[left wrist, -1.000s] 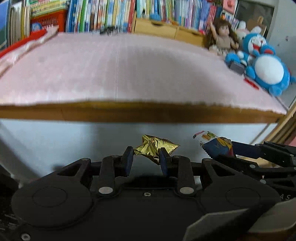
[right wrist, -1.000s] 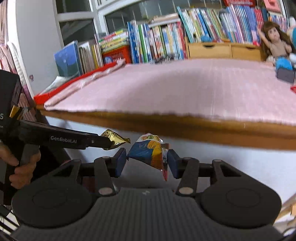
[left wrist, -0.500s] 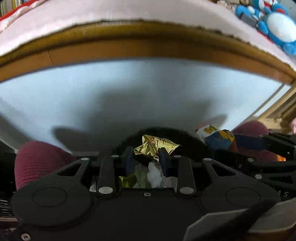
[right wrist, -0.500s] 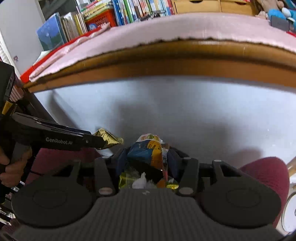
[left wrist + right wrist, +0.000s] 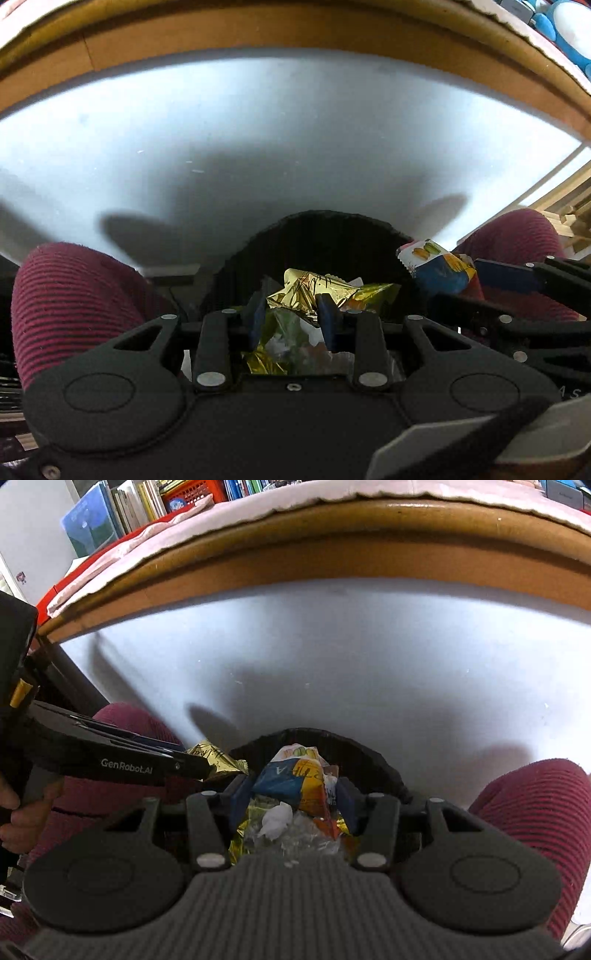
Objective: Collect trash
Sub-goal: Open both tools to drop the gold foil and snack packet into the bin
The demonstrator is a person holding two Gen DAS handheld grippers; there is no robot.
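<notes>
My left gripper (image 5: 291, 314) is shut on a crumpled gold foil wrapper (image 5: 308, 291). It hangs over a black trash bin (image 5: 325, 236) that holds several wrappers and white tissue. My right gripper (image 5: 291, 797) is shut on a blue and yellow snack packet (image 5: 291, 775), also above the bin (image 5: 369, 753). In the left wrist view the snack packet (image 5: 436, 266) shows at the right. The right wrist view has the gold foil wrapper (image 5: 218, 760) at the left, at the tip of the other gripper.
The bin stands between a person's knees in maroon ribbed trousers (image 5: 74, 295) (image 5: 532, 808), below a white panel (image 5: 258, 147). Above runs the wooden table edge (image 5: 332, 557) with a pink cloth. A hand (image 5: 18, 823) holds the left gripper's handle.
Both grippers have dropped from table height to just above the bin and tilted down, each still holding its wrapper. The bin's contents now show between the fingers.
</notes>
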